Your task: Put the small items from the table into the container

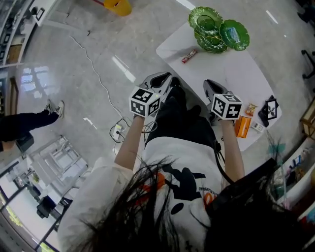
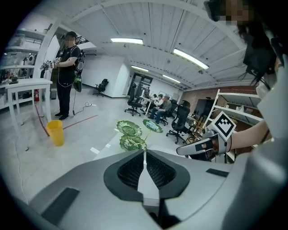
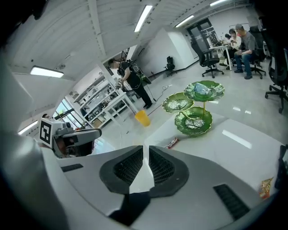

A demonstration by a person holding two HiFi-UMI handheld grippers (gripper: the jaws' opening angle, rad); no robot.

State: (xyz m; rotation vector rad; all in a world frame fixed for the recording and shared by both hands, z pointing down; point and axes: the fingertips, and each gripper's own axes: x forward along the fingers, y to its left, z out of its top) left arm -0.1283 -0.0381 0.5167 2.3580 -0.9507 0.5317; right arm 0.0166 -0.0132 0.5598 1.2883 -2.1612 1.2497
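Note:
A white table [image 1: 231, 69] carries a green leaf-shaped tiered dish [image 1: 216, 29] at its far end, also in the left gripper view [image 2: 130, 132] and the right gripper view [image 3: 193, 119]. A red candy bar [image 1: 189, 56] [image 3: 172, 143] lies near the table's left edge. An orange packet [image 1: 242, 126], a small snack packet [image 1: 251, 109] and a black item [image 1: 269, 109] lie at the near right corner. My left gripper [image 1: 160, 83] [image 2: 144, 152] hovers at the table's near left edge, shut and empty. My right gripper [image 1: 212, 91] [image 3: 146, 148] hangs over the near part of the table, jaws almost together, nothing between them.
A yellow bucket [image 1: 117, 6] stands on the floor beyond the table, and a cable [image 1: 93, 69] runs across the floor at the left. Shelving [image 1: 295, 172] stands close to the table's right. A person [image 2: 67, 67] stands far off, and office chairs [image 2: 180, 121] stand behind the table.

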